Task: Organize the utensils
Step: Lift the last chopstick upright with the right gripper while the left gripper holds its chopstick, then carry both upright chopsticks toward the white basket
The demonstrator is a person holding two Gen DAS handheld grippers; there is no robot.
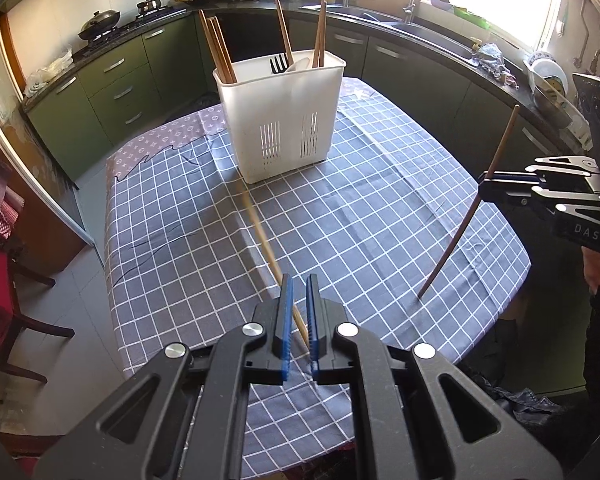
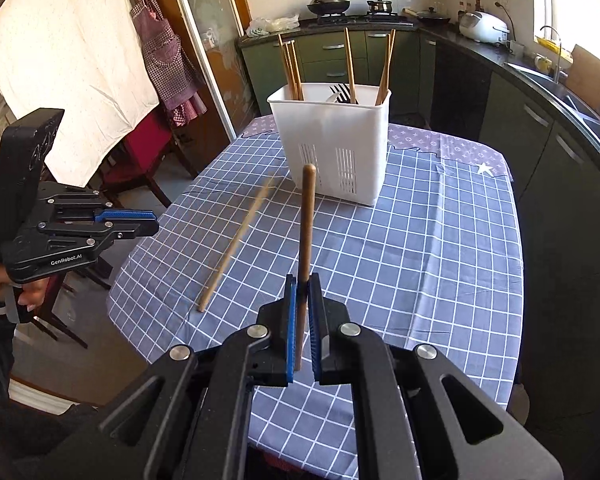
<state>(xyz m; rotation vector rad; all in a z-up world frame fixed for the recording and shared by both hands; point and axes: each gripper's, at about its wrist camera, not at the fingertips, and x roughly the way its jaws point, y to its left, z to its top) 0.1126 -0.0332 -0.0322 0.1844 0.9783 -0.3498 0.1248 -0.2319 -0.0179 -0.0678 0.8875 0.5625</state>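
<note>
Several chopsticks (image 1: 220, 54), fork (image 1: 278, 65) already in white caddy (image 1: 280, 120); two left: right gripper (image 2: 303, 280) clamps dark chopstick (image 2: 306, 220), left gripper (image 1: 298, 280) clamps light chopstick (image 1: 268, 252).

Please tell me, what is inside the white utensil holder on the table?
Inside the white utensil holder stand several wooden chopsticks, a black fork and a white utensil, perhaps a spoon. The opaque walls hide their lower ends and anything at the bottom.

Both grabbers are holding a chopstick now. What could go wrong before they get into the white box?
The light chopstick sits slanted in the left gripper, so it might slip. The dark chopstick in the right gripper is pinched by narrow fingers and could swivel. The white box is already crowded, so a tip could catch.
</note>
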